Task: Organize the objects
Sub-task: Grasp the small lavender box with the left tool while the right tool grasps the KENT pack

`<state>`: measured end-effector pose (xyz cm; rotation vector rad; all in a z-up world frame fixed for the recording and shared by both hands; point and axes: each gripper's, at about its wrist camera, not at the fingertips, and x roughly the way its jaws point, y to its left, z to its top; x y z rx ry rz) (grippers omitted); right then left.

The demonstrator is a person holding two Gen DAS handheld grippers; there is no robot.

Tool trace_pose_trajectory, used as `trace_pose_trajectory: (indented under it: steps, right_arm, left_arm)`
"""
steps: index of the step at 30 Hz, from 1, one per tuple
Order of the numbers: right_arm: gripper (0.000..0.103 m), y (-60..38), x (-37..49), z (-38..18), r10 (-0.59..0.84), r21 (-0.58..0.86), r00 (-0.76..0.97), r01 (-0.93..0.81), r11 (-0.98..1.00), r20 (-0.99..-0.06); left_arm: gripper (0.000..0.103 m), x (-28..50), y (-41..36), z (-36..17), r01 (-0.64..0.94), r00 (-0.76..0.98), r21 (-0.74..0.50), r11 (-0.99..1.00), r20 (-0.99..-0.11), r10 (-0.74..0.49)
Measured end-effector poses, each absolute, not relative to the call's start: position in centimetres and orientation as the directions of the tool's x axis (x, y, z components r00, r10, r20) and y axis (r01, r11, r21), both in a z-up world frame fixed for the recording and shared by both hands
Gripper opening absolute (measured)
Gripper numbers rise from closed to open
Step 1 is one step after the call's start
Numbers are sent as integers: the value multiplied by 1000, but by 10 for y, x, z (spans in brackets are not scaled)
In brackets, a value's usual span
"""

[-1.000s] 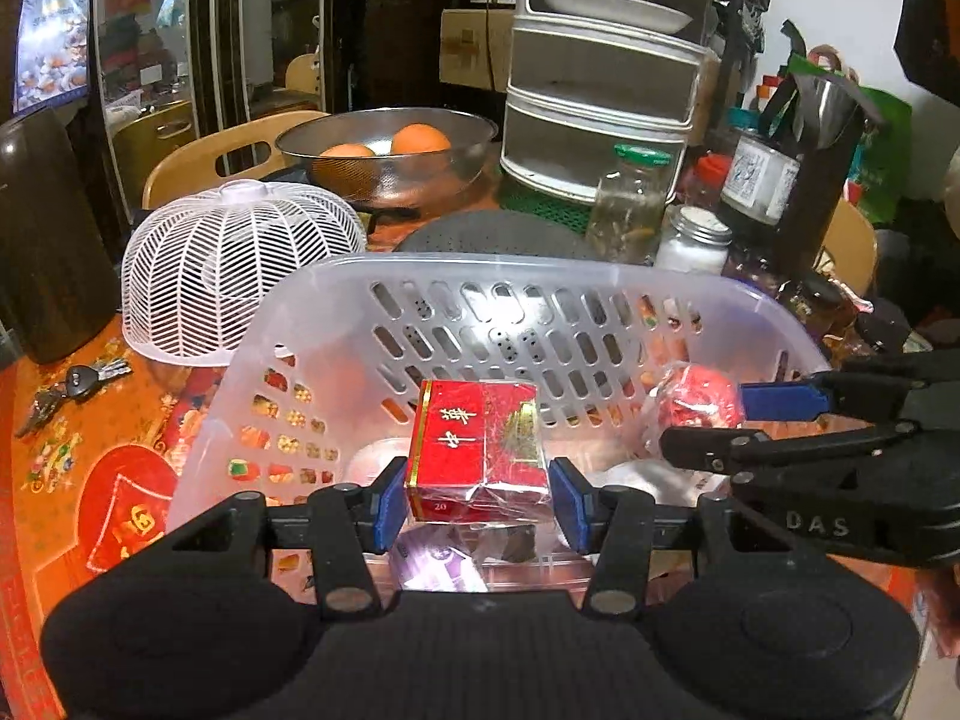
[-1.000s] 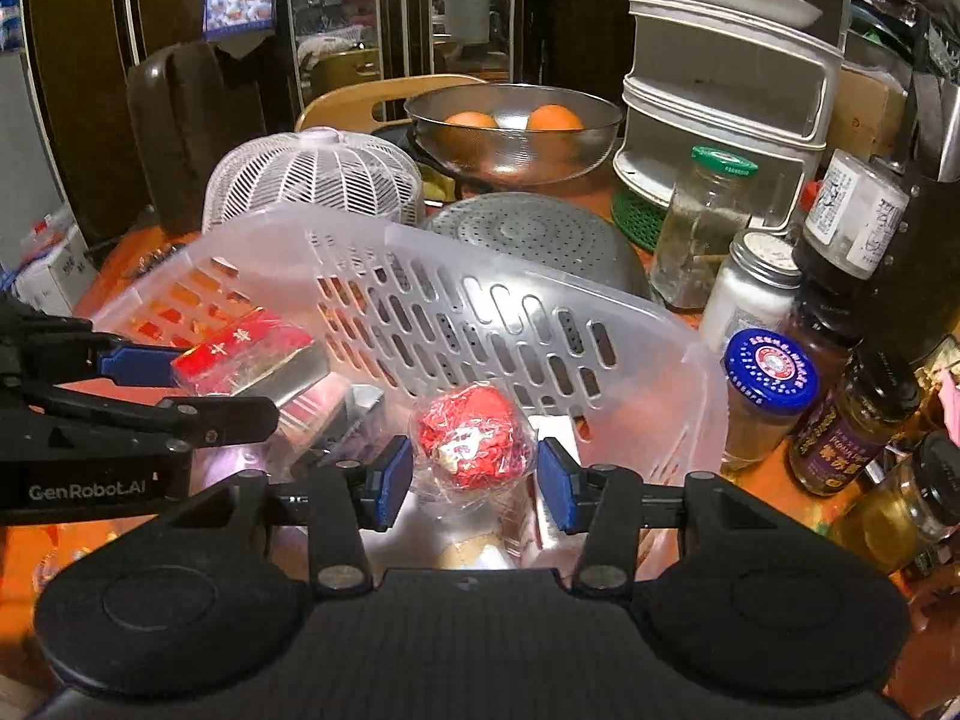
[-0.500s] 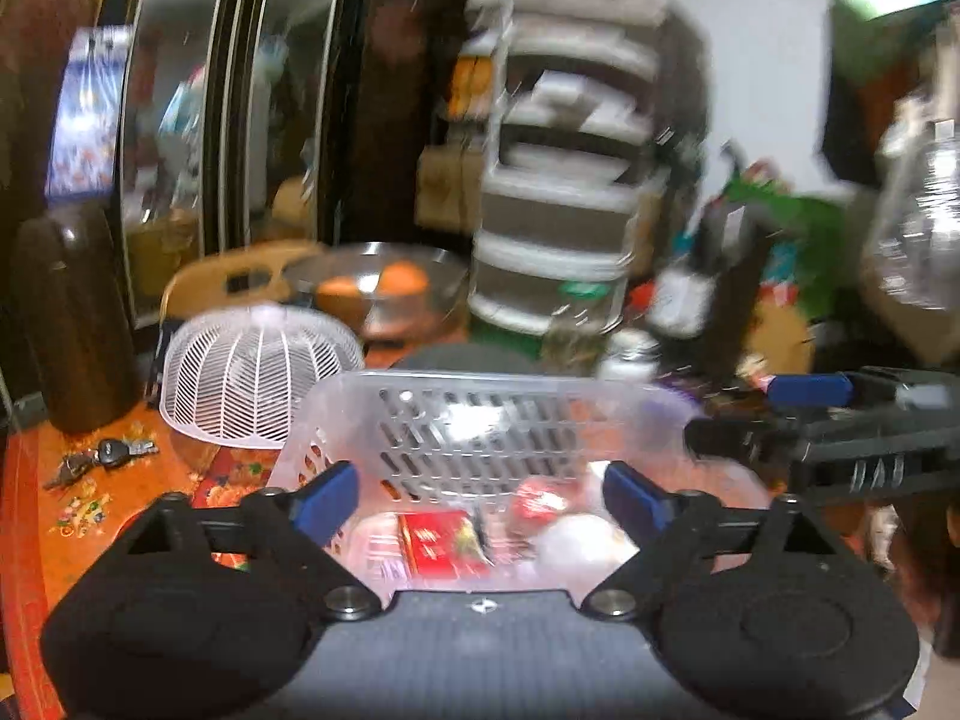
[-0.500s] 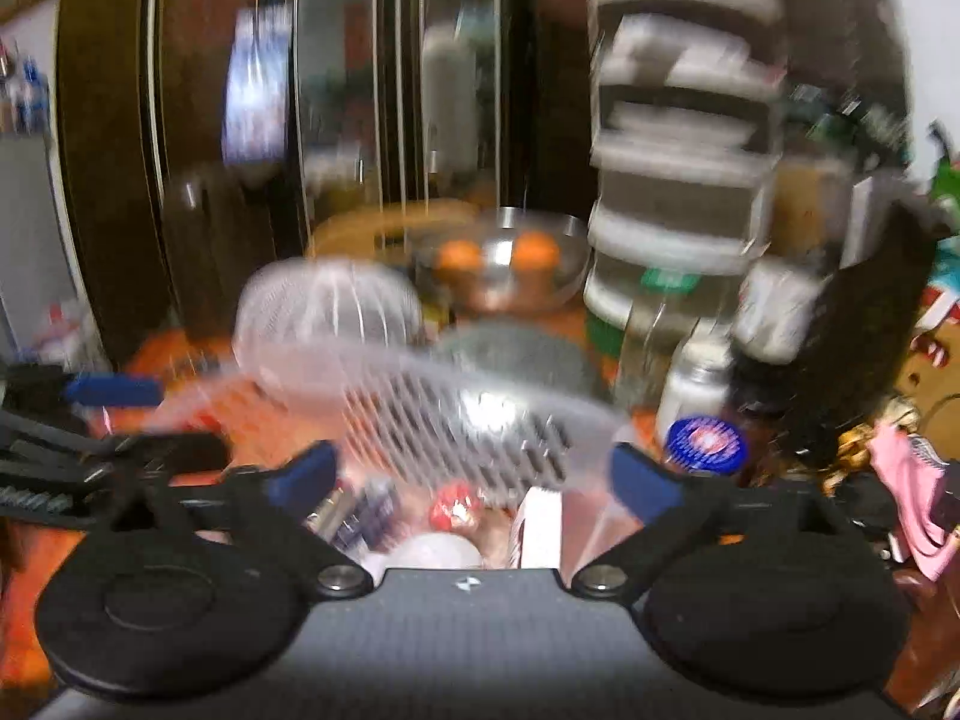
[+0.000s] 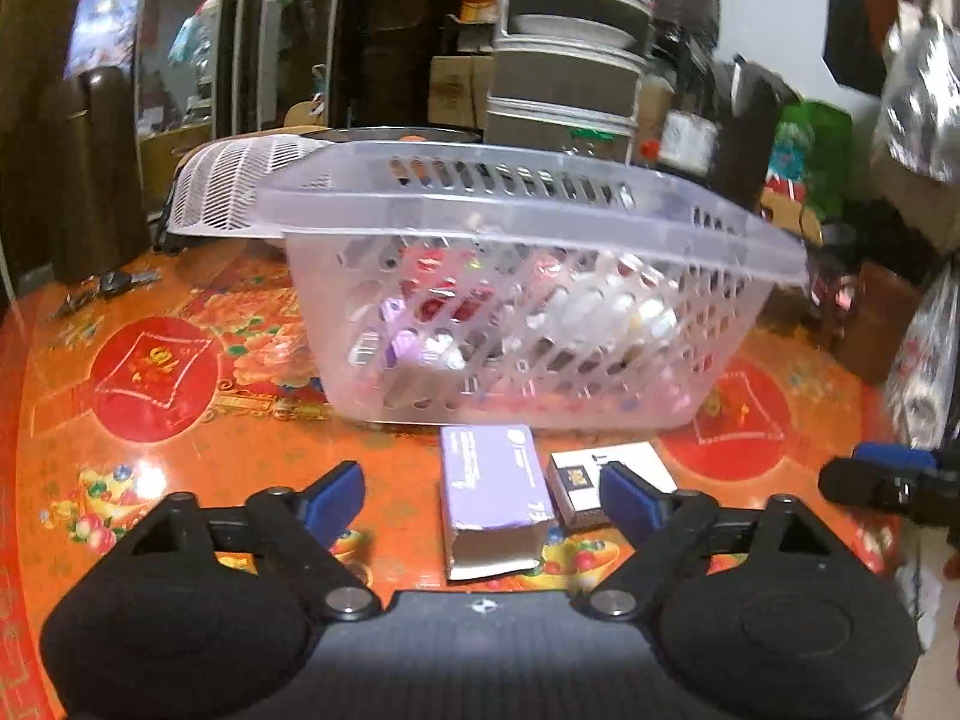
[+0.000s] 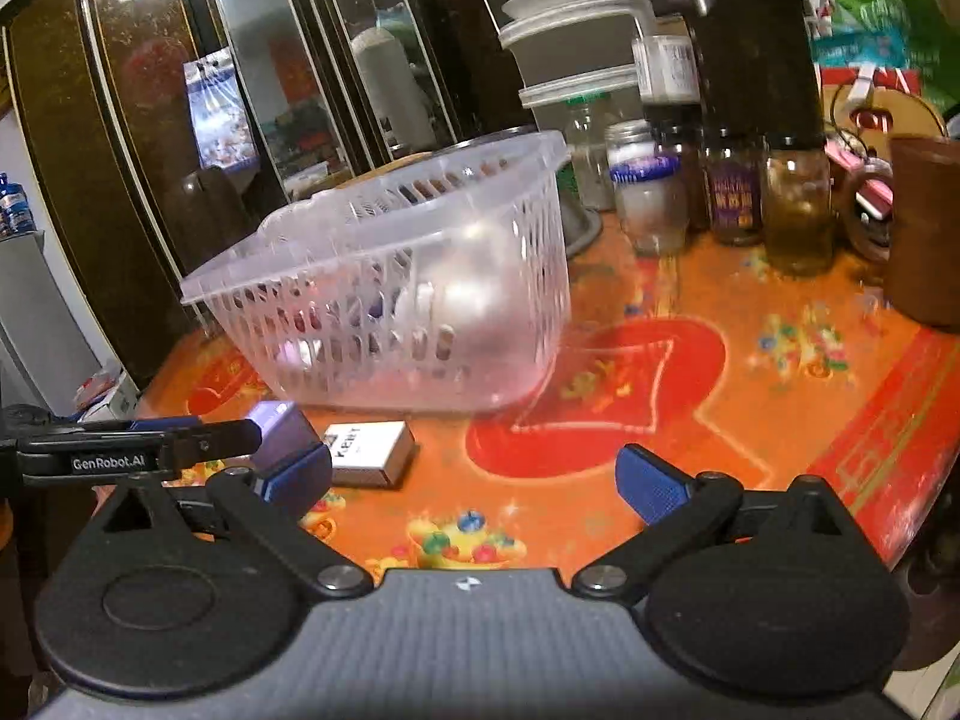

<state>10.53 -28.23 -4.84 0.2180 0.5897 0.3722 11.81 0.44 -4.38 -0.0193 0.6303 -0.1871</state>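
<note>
Basket (image 5: 528,312) sits mid-table, already loaded; the purple box (image 5: 492,498) and white pack (image 5: 606,480) lie just in front of it, likely next to go in. Left gripper (image 5: 483,495) straddles the purple box, jaws spread wide, gripping nothing.

Right view: right gripper (image 6: 474,480) also spread and empty over the bare tablecloth (image 6: 720,396), with the white pack (image 6: 369,453) off to its left by the basket (image 6: 408,300).

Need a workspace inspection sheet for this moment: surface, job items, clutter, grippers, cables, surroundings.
Surface: orange-red patterned tabletop, glossy.
Job's things: clear slotted basket holding mixed small items; purple box and white pack lie on the table in front of it, outside.
Clutter: jars behind the basket, white mesh cover, keys.
Grippers: left gripper open, straddling the purple box; right gripper open, empty.
Cables: nothing seen.
Surroundings: stacked grey containers, dark cabinet doors.
</note>
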Motion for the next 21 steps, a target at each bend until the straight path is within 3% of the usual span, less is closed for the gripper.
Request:
trace_pose_trajectory:
  steps: [2, 4, 6, 7, 13, 21]
  right_arm:
    - [103, -280, 107, -46, 409, 307, 766, -286, 908, -496]
    - [103, -273, 109, -45, 411, 293, 767, -299, 908, -493]
    - [103, -264, 108, -48, 415, 274, 762, -316, 909, -497]
    - [103, -259, 109, -50, 415, 268, 759, -320, 909, -501]
    - [103, -221, 123, -59, 429, 237, 721, -358, 903, -544]
    - [94, -178, 138, -65, 388, 145, 697, -382, 913, -603]
  left_arm:
    - [80, 121, 2, -48, 174, 786, -70, 982, -591, -182]
    - [67, 120, -2, -53, 167, 780, -59, 984, -603, -169]
    - [46, 120, -2, -55, 168, 773, -48, 985, -613, -162]
    - [42, 118, -2, -56, 173, 774, -47, 984, -612, -166]
    - [42, 106, 16, -50, 98, 832, -22, 995, -547, -94]
    - [42, 99, 40, -45, -1, 863, -18, 1000, -506, -8]
